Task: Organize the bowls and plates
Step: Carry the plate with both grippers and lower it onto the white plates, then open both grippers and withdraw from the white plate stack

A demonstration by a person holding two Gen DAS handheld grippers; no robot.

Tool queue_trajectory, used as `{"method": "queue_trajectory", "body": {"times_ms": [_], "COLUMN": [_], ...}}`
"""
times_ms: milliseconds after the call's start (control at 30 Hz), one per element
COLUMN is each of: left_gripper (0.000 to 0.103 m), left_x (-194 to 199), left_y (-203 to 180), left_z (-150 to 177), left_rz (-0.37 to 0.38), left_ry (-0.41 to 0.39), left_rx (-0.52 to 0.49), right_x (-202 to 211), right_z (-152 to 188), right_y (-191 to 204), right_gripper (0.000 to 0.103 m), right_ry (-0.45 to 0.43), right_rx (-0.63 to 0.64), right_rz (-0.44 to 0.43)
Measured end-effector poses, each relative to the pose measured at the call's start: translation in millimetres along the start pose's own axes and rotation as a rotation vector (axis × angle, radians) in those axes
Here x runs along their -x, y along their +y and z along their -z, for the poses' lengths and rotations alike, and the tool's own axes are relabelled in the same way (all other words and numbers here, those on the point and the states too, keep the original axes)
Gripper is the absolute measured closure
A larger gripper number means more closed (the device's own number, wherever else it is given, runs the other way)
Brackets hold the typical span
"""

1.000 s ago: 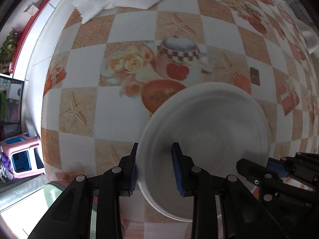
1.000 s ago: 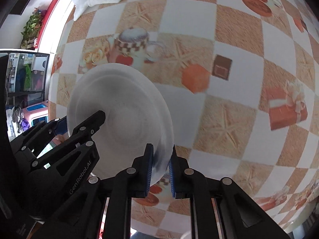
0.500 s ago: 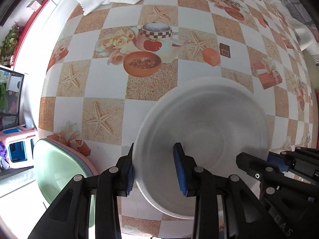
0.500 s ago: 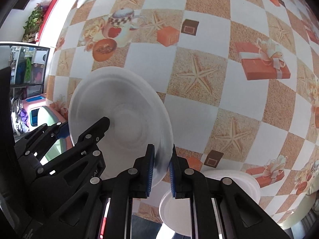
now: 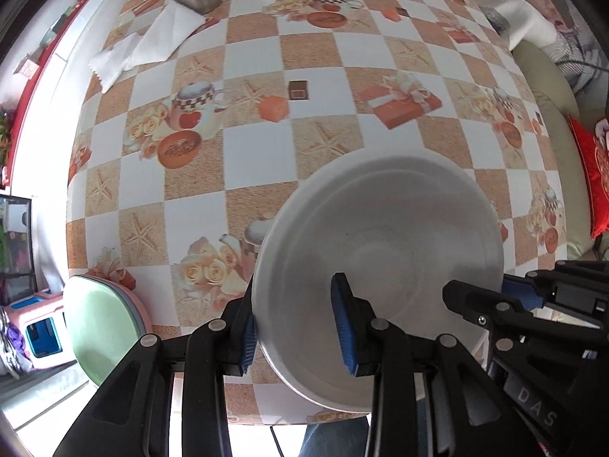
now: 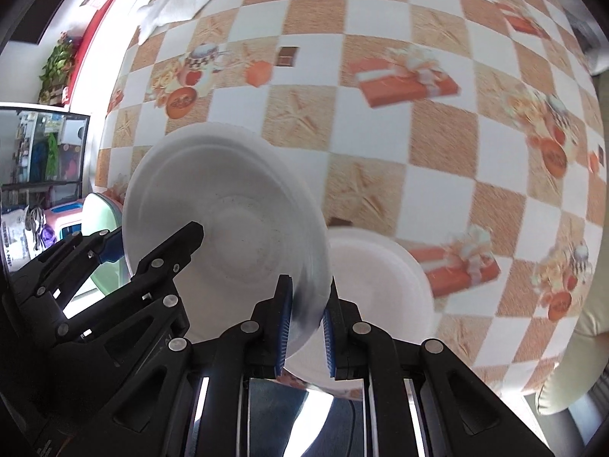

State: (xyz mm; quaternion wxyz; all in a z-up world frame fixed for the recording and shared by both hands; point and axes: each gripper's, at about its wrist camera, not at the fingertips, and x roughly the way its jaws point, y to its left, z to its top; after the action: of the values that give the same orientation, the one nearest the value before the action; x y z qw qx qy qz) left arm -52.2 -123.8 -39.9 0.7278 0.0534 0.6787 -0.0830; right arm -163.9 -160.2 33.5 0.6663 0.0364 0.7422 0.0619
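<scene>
Left wrist: my left gripper [image 5: 298, 327] pinches the white bowl's [image 5: 380, 251] smooth rim, carried above the checkered tablecloth [image 5: 259, 57]. Glossy plastic might slip from me.

Right wrist: my right gripper [image 6: 306, 321] clamps the opposite rim; uneven pulling could tilt it onto the white plate [image 6: 384, 278] below.

The held white bowl [image 6: 228, 228] hides part of the white plate [image 6: 380, 285]; the tablecloth [image 6: 437, 133] is motion-blurred.

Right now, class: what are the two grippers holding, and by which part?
Both hold one white bowl by its rim, left gripper and right gripper on opposite sides.
</scene>
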Motion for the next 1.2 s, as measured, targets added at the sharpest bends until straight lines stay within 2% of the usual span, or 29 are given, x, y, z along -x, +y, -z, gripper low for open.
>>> {"method": "queue_trajectory", "body": {"times_ms": [300, 567, 667, 733, 933, 1000, 1033, 1067, 1200], "left_gripper": [0.064, 0.061, 0.047, 0.032, 0.024, 0.023, 0.021, 0.021, 0.012], "left_x": [-19, -32, -33, -32, -25, -24, -24, -23, -20], "left_y": [-46, -59, -58, -56, -44, -41, -40, -40, -37], "left_z": [10, 15, 17, 18, 22, 23, 24, 24, 25], "left_rz": [0.014, 0.028, 0.009, -0.002, -0.012, -0.016, -0.017, -0.015, 0.008], "left_ry": [0.070, 0.104, 0.106, 0.097, 0.089, 0.090, 0.095, 0.099, 0.080], "left_rx": [-0.135, -0.168, -0.169, -0.164, -0.152, -0.143, -0.140, -0.136, -0.126], "right_x": [-2, -11, -15, -14, -14, -13, -11, -8, 1], "right_z": [33, 44, 42, 45, 46, 45, 45, 45, 46], "right_y": [-38, -56, -54, -57, -64, -65, -67, -68, -70], "right_gripper": [0.086, 0.086, 0.086, 0.086, 0.086, 0.065, 0.035, 0.023, 0.023], "right_ry": [0.018, 0.026, 0.028, 0.031, 0.032, 0.028, 0.019, 0.004, -0.026], "right_rx": [-0.094, -0.129, -0.129, -0.133, -0.156, -0.162, -0.166, -0.169, -0.165], "right_rz": [0.026, 0.047, 0.054, 0.059, 0.059, 0.062, 0.063, 0.061, 0.075]}}
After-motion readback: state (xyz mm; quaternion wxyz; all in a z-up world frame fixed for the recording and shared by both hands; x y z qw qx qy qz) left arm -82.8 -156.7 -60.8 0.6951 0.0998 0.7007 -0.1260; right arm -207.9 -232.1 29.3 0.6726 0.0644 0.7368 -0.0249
